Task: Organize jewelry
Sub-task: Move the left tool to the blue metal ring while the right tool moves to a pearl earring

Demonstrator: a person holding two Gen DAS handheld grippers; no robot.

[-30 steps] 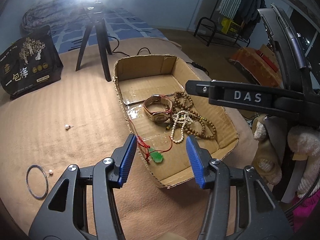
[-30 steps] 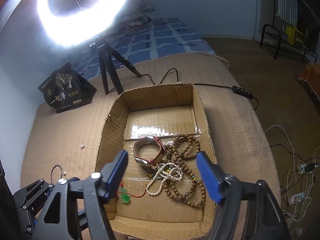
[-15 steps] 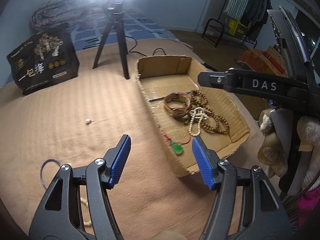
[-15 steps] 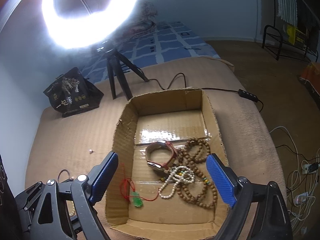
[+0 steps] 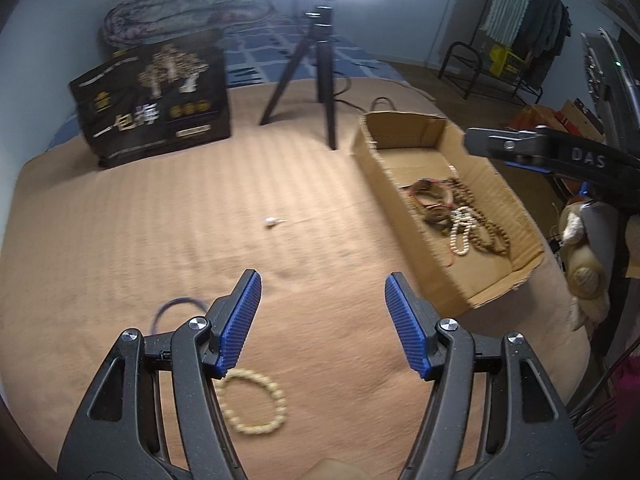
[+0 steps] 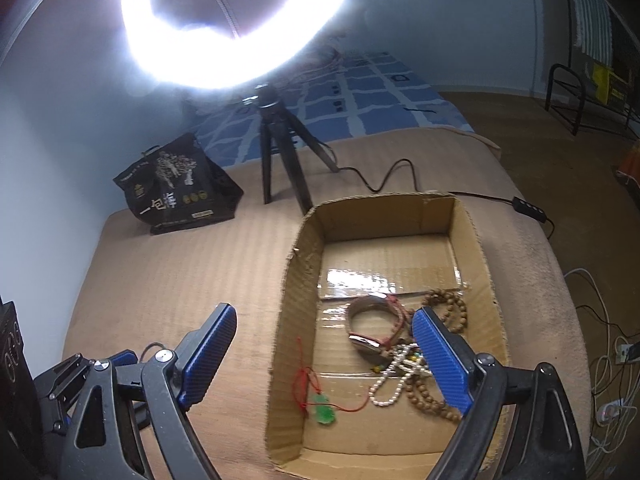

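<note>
Since the earlier frame, the left gripper has swung away from the cardboard box toward the loose pieces on the tan cover, jaws spread and empty. A pale bead bracelet lies just below its left pad, a thin bangle beside it, and a small pearl stud farther off, presumably the next pickups. The right gripper hovers spread wide over the box's left wall; inside lie a watch, wooden beads and a green pendant.
</note>
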